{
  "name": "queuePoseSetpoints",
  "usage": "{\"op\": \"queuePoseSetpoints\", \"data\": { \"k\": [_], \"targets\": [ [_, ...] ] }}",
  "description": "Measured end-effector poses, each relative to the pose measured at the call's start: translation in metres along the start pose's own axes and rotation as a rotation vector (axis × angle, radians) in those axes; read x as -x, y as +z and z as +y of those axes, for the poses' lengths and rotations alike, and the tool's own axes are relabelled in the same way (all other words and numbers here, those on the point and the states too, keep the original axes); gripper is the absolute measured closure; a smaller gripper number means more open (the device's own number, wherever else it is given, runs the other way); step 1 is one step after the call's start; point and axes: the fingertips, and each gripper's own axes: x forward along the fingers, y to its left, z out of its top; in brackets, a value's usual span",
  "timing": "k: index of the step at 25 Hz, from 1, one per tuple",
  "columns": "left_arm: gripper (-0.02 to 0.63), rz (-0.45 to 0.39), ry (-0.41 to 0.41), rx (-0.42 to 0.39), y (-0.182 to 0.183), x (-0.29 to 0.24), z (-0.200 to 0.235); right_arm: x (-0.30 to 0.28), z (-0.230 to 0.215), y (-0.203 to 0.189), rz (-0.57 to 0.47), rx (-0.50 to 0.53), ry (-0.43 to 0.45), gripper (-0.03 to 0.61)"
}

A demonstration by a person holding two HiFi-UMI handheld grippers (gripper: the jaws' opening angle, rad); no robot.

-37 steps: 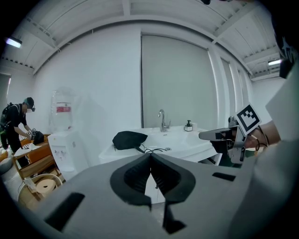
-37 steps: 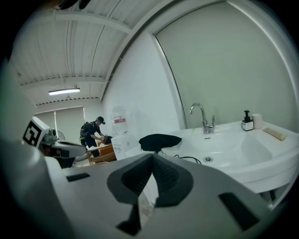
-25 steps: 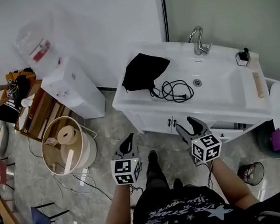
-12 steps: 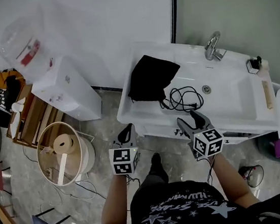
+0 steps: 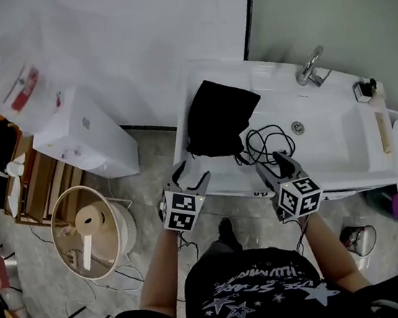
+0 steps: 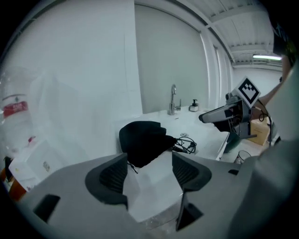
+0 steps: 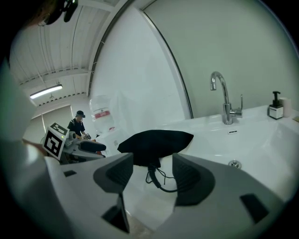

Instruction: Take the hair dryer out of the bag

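White sink tabletop (image 5: 336, 147) against the wall, basin to the right, flat ledge to the left. On that left ledge, a black bag (image 5: 217, 118), soft and slumped, probably draped over the hair dryer inside, itself unseen. Trailing from the bag's near right side toward the basin, a black cable (image 5: 266, 142) in loose loops, presumably the dryer's. Likely thin, limp cloth round a hard, smooth, fairly weighty body; best pinned by the fabric near the opening with one tool and drawn out by handle or barrel with the other, not tugged by the cable. At the tabletop's front left corner, left tool (image 5: 191, 174), opening, nothing between its jaws, pointed at the bag's near side, close but apart. Beside it, right tool (image 5: 273, 167), wide though closing a little, likewise empty, aimed at the cable loops and the bag beyond, near but not touching.
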Motion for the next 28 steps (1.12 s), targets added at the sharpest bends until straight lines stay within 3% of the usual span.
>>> {"op": "queuePoseSetpoints", "data": {
  "k": [4, 12, 15, 19, 21, 23, 28],
  "targets": [
    [0.264, 0.079, -0.018, -0.121, -0.011, -0.030, 0.018, -0.012, -0.006, -0.003, 0.018, -0.014, -0.032, 0.316],
    [0.266, 0.173, -0.075, -0.296, -0.025, -0.077, 0.040, -0.028, -0.015, -0.011, 0.044, -0.051, -0.088, 0.325],
    [0.343, 0.166, -0.084, -0.338, -0.023, -0.087, 0.041, -0.031, -0.017, -0.013, 0.049, -0.057, -0.103, 0.327],
    [0.399, 0.174, -0.076, -0.360, -0.022, -0.096, 0.045, -0.033, -0.016, -0.016, 0.061, -0.055, -0.109, 0.330],
    [0.516, 0.170, -0.069, -0.371, -0.021, -0.098, 0.045, -0.033, -0.017, -0.017, 0.064, -0.054, -0.111, 0.330],
    [0.556, 0.162, -0.073, -0.371, -0.019, -0.098, 0.042, -0.033, -0.019, -0.017, 0.066, -0.054, -0.113, 0.331],
    [0.584, 0.162, -0.093, -0.361, -0.016, -0.088, 0.033, -0.035, -0.019, -0.019, 0.074, -0.043, -0.102, 0.334]
  ]
}}
